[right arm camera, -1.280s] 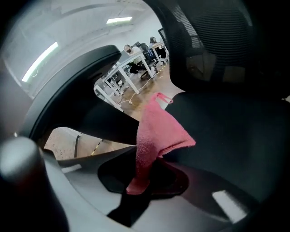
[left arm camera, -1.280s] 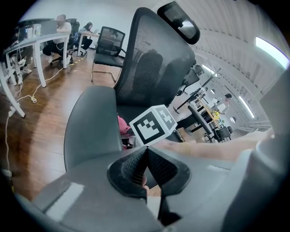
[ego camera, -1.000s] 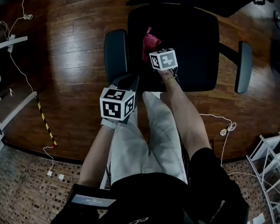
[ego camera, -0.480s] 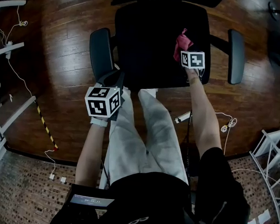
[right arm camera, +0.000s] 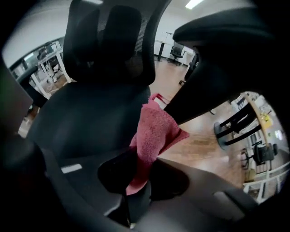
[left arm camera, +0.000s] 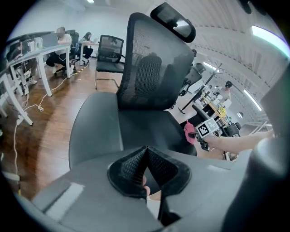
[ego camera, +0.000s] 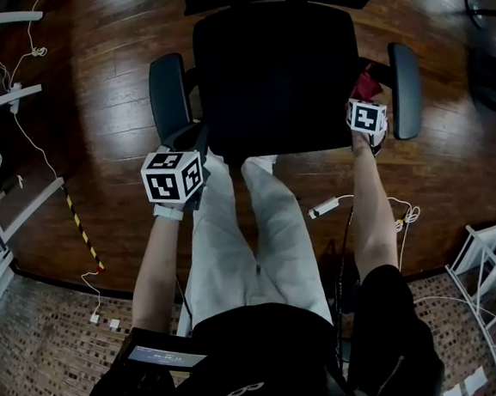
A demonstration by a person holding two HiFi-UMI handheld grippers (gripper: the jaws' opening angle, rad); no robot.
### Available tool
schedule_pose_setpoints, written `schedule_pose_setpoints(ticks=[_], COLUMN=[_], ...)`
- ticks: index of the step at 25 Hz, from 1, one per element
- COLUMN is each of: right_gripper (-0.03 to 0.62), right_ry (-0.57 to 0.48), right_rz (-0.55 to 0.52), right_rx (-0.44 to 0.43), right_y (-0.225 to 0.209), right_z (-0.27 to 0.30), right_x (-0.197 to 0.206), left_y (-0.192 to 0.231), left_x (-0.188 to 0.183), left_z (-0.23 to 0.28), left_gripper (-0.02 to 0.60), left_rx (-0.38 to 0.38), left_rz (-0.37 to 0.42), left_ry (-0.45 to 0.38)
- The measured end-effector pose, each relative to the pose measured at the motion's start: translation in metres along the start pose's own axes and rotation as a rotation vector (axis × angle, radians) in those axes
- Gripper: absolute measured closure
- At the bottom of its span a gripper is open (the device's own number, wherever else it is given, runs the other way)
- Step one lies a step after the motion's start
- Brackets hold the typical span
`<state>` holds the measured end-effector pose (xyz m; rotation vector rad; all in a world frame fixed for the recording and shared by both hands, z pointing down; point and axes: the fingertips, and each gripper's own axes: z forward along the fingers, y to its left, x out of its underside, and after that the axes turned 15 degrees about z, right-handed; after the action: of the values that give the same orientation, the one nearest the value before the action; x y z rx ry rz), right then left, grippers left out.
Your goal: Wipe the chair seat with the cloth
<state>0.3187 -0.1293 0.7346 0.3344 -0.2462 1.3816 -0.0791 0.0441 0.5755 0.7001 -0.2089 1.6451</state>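
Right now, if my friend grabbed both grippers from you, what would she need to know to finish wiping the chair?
Left gripper: shut and empty, held off the front left corner of the chair seat, near the left armrest.
Right gripper: shut on the pink cloth, at the seat's right edge beside the right armrest.
Done: in the last second the cloth swept across the seat from left to right.
Left: probably more passes; the pictures do not show which parts are clean yet.
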Motion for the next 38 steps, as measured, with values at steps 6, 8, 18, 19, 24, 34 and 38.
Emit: schedule_pose_setpoints(ticks=[6, 8, 18, 19, 24, 34, 38], right_gripper=[0.526, 0.526, 0.526, 0.526, 0.526, 0.526, 0.526], right_ry=[0.058, 0.076, 0.099, 0.098, 0.088, 0.138, 0.141], right_rz=[-0.012, -0.021, -0.081, -0.091, -0.115, -0.095, -0.053], right_rx=[-0.031, -0.084, -0.367, -0.398, -0.576, -0.811, -0.721], right_y=[0.04, 0.071, 0.273, 0.294, 0.382, 0.422, 0.37], right_z=[0.004, 0.008, -0.012, -0.018, -0.05, -0.082, -0.06], right_x=[0.024, 0.031, 0.07, 0.072, 0.081, 0.111, 0.105], left_y=[0.0, -0.001, 0.02, 0.024, 0.03, 0.033, 0.036], left_x=[0.0, 0.001, 0.022, 0.024, 0.028, 0.027, 0.025], left_z=[0.0, -0.002, -0.027, -0.03, -0.032, -0.032, -0.032], left_gripper=[0.588, 0.588, 0.588, 0.588, 0.588, 0.588, 0.588], left_rx=[0.027, 0.054, 0.157, 0.164, 0.197, 0.173, 0.143], left_rz=[0.007, -0.009, -0.05, -0.056, -0.078, -0.068, -0.08], left_ry=[-0.003, -0.01, -0.069, -0.074, -0.09, -0.084, -0.095])
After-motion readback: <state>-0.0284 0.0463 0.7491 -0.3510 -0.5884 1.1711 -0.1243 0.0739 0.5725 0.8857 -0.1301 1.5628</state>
